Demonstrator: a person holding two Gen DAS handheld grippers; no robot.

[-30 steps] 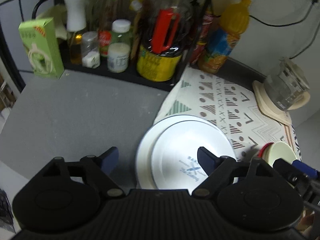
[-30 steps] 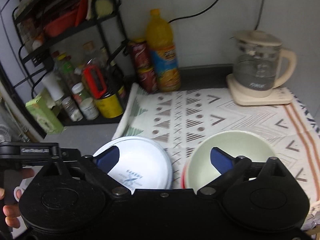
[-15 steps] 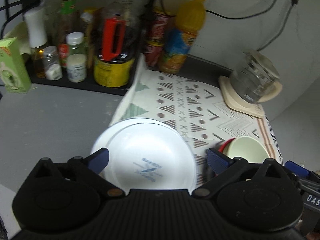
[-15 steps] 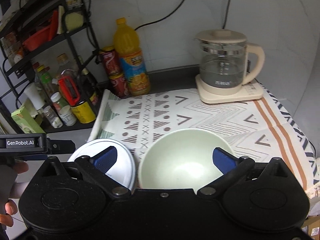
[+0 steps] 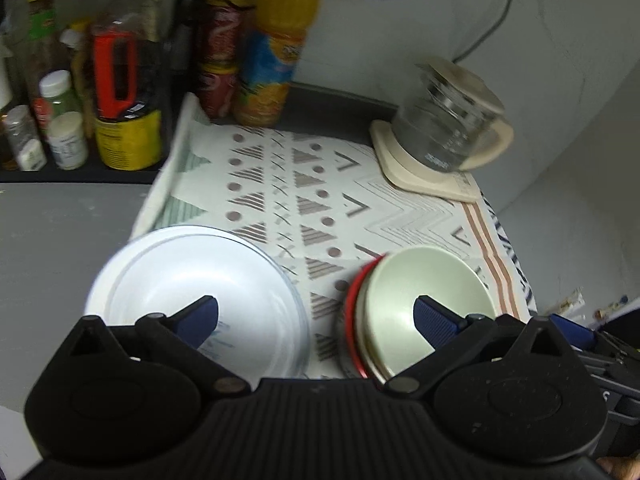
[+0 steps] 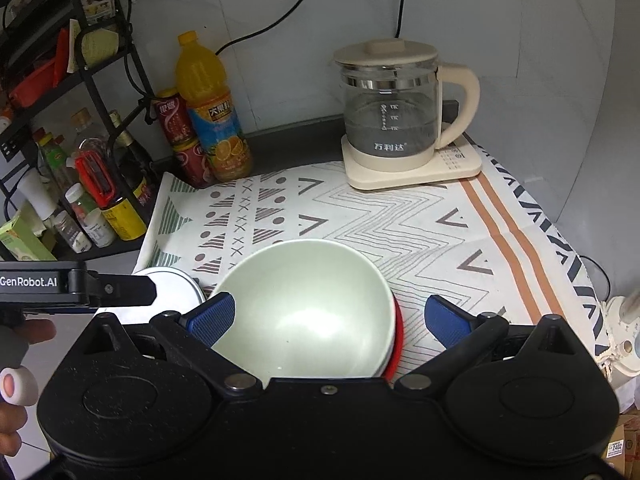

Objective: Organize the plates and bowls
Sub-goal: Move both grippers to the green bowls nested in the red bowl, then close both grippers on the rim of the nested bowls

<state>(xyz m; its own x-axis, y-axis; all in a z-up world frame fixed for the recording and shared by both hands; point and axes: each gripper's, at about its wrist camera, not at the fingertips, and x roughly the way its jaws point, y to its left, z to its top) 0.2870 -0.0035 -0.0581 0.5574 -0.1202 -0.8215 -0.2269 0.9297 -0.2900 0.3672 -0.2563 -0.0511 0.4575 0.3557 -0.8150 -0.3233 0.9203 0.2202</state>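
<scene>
A stack of white plates point(image 5: 192, 276) sits at the left edge of the patterned cloth point(image 5: 320, 192); it also shows in the right wrist view point(image 6: 176, 284). A pale green bowl point(image 5: 424, 300) sits nested in a red bowl point(image 5: 353, 312) to its right; the green bowl point(image 6: 304, 312) and the red rim point(image 6: 398, 336) also show in the right wrist view. My left gripper point(image 5: 316, 320) is open and empty, above and between plates and bowls. My right gripper point(image 6: 330, 320) is open, its fingers either side of the green bowl, above it.
A glass kettle point(image 6: 388, 116) on a cream base stands at the back right. An orange juice bottle point(image 6: 212, 112) and red cans point(image 6: 176, 124) stand at the back. A black rack with bottles and jars point(image 5: 80, 100) is at the left. Grey counter point(image 5: 52, 236) lies left of the cloth.
My left gripper has swung right, from over the plates to between plates and bowls. My right gripper has moved right and back, so the green bowl now sits centred between its fingers.
</scene>
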